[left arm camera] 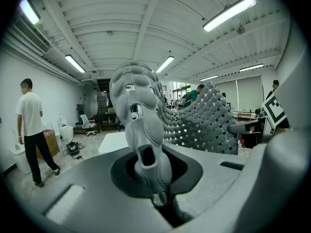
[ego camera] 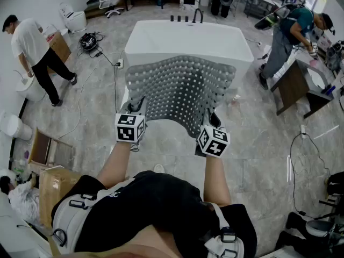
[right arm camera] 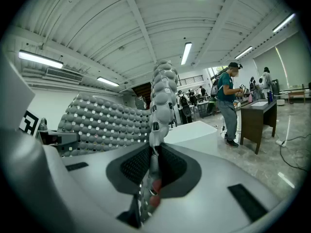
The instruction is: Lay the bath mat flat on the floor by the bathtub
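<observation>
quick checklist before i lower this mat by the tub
1. Left hand-held gripper shut on a bath mat corner: ok.
2. Right hand-held gripper shut on the other near corner: ok.
3. Mat spread wide between them, not bunched: ok.
4. Mat flat on the floor: not ok, it hangs in the air before the bathtub.
5. Landing spot free: cannot tell, the mat hides it.
</observation>
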`<state>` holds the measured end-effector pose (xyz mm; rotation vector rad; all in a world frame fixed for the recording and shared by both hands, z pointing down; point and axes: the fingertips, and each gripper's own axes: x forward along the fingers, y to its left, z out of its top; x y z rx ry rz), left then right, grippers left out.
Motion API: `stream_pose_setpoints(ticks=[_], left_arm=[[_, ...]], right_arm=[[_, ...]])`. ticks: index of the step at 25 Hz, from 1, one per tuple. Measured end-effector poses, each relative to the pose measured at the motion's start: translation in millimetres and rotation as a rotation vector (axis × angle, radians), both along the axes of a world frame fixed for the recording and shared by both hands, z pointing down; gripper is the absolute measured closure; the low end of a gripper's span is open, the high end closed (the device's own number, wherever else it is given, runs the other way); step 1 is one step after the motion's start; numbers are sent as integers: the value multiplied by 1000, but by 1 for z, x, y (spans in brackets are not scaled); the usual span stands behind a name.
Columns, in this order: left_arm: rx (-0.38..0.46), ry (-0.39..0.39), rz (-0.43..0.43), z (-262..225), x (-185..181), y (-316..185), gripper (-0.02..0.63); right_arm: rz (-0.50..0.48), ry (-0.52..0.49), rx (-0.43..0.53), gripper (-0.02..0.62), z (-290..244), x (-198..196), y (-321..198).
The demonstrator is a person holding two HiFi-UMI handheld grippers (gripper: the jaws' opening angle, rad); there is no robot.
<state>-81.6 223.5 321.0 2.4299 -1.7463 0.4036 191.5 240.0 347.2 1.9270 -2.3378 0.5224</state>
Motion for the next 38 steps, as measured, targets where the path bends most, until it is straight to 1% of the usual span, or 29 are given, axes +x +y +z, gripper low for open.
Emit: stream_pose_setpoints(ticks=[7, 15, 22, 31, 38], left_arm=[[-21, 27, 5, 7, 5, -10, 584], [-22, 27, 8, 14, -1, -27, 584], [-14, 38, 8, 11, -32, -44, 584], [-1, 36, 46, 16, -69, -65, 584], [-6, 40, 56, 20, -80, -92, 584]], right_arm=[[-9, -11, 5, 545, 0, 1, -12], [-26, -16, 6, 537, 5, -11, -31], [-22, -13, 18, 535, 0, -38, -47], [25, 3, 29, 535, 6, -73, -58], [37, 4, 26, 535, 12, -82, -82]])
